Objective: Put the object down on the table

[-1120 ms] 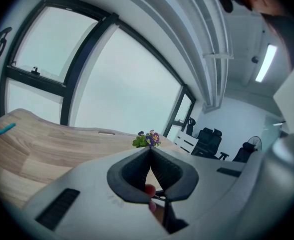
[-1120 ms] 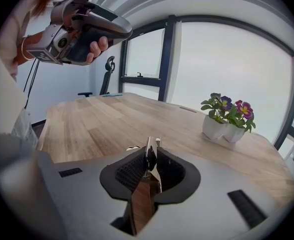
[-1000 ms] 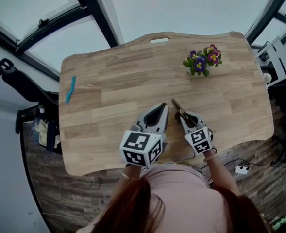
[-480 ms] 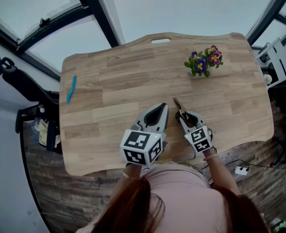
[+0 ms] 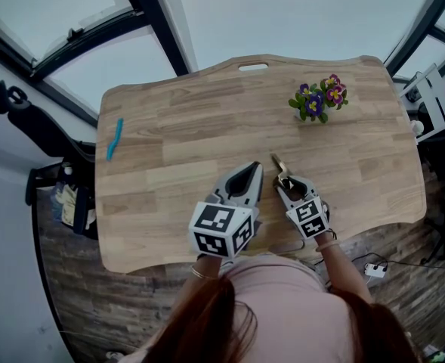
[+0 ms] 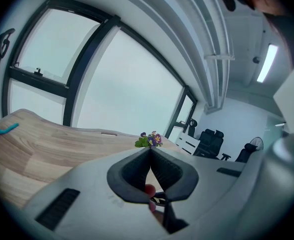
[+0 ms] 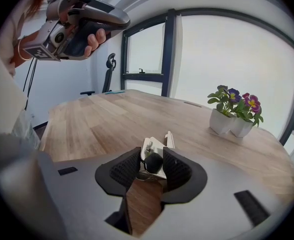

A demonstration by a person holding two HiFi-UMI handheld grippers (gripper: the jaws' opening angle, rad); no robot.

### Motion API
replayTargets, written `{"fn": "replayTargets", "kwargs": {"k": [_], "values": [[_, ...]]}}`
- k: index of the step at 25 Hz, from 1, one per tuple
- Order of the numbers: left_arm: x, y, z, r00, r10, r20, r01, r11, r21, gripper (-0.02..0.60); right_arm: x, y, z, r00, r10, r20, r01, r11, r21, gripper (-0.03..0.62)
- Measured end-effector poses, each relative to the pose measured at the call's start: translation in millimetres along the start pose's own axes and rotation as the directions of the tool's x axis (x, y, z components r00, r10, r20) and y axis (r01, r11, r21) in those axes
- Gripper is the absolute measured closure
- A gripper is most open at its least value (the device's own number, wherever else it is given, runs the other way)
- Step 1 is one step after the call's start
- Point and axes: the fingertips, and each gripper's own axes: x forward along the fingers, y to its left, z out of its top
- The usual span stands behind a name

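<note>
A small cream object with a black knob (image 7: 154, 154) lies on the wooden table (image 5: 199, 119), its thin end (image 5: 276, 162) pointing away from me. My right gripper (image 7: 152, 165) is low over the table near the front edge. Its jaws are opening, with the object between the pads and a little slack at the sides. In the head view that gripper (image 5: 286, 180) sits just behind the object. My left gripper (image 5: 245, 176) is to its left, raised above the table, jaws shut with nothing between them (image 6: 150, 152).
Two small white pots of purple and pink flowers (image 5: 318, 99) stand at the back right of the table. A blue strip (image 5: 114, 139) lies near the left edge. The table's far edge has a handle slot (image 5: 253, 67). Office chairs stand beyond the table.
The right gripper's jaws have spread apart round the object, which now rests on the table. The left gripper has stayed where it was.
</note>
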Motion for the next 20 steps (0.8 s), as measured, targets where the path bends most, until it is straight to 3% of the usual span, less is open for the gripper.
{"fn": "replayTargets", "kwargs": {"k": [12, 20], "values": [[-10.7, -7.4, 2.7, 1.000, 0.010, 0.023, -0.010, 1.000, 0.022, 0.580, 1.5, 3.7, 0.7, 1.000, 0.003, 0.006, -0.004, 0.998, 0.067, 0.457], [-17.1, -13.1, 4.1, 0.999, 0.013, 0.034, -0.015, 0.999, 0.045, 0.580, -7.6, 5.0, 15.2, 0.998, -0.008, 0.064, 0.002, 0.994, 0.105, 0.453]]}}
